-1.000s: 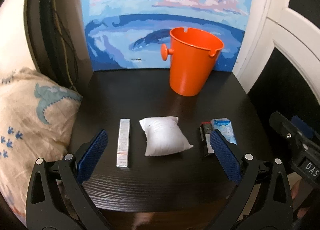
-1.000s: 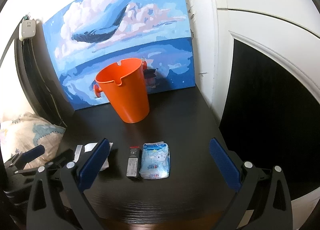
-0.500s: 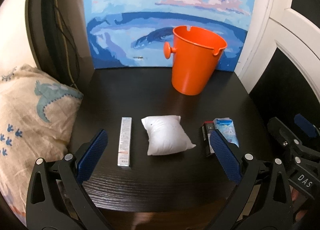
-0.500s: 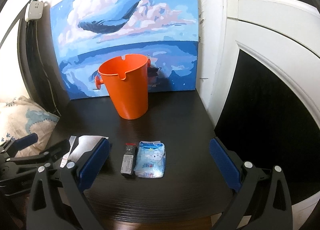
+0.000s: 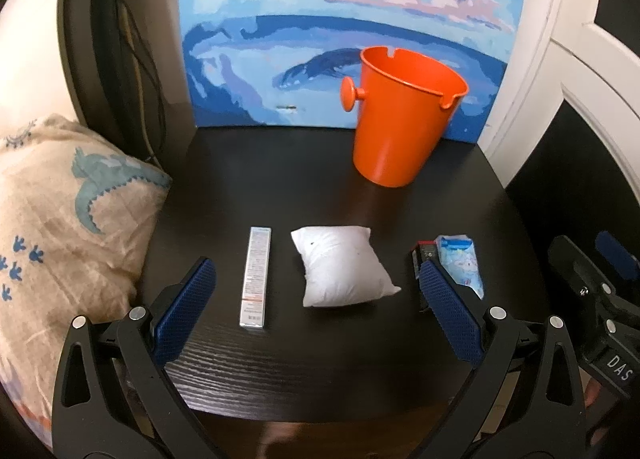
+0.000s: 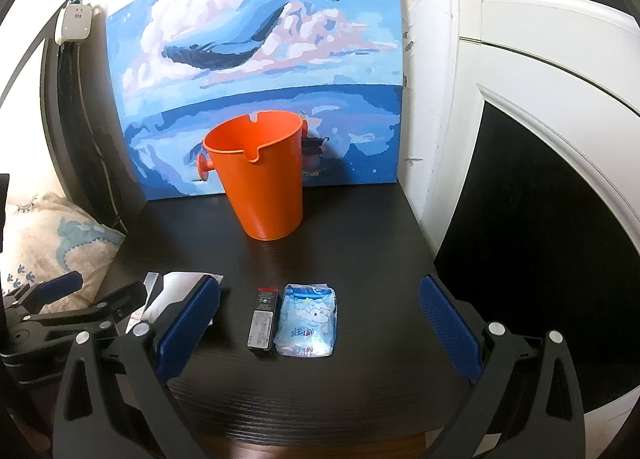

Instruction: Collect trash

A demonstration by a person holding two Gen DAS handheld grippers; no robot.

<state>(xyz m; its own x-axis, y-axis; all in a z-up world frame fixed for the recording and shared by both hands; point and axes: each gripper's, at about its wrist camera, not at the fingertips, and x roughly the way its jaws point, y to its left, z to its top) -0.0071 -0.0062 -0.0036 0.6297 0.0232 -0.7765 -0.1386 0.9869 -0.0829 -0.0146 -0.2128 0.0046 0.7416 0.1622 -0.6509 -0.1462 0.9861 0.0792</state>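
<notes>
An orange bucket (image 5: 404, 119) stands upright at the back of a dark table (image 5: 320, 359); it also shows in the right wrist view (image 6: 262, 179). In front lie a long white box (image 5: 255, 281), a white puffy packet (image 5: 340, 265), a small black box (image 6: 264, 321) and a blue tissue pack (image 6: 310, 321). My left gripper (image 5: 316, 309) is open and empty, above the table's front, around the white box and packet. My right gripper (image 6: 320, 319) is open and empty, around the black box and tissue pack.
A blue whale painting (image 5: 340, 19) leans on the wall behind the bucket. A beige cushion with a blue print (image 5: 60, 219) lies left of the table. A white door frame (image 6: 500, 99) stands to the right. Cables (image 5: 132, 59) hang at the back left.
Both grippers have tilted slightly, so the table and bucket sit a little lower in each view. The objects on the table have not moved.
</notes>
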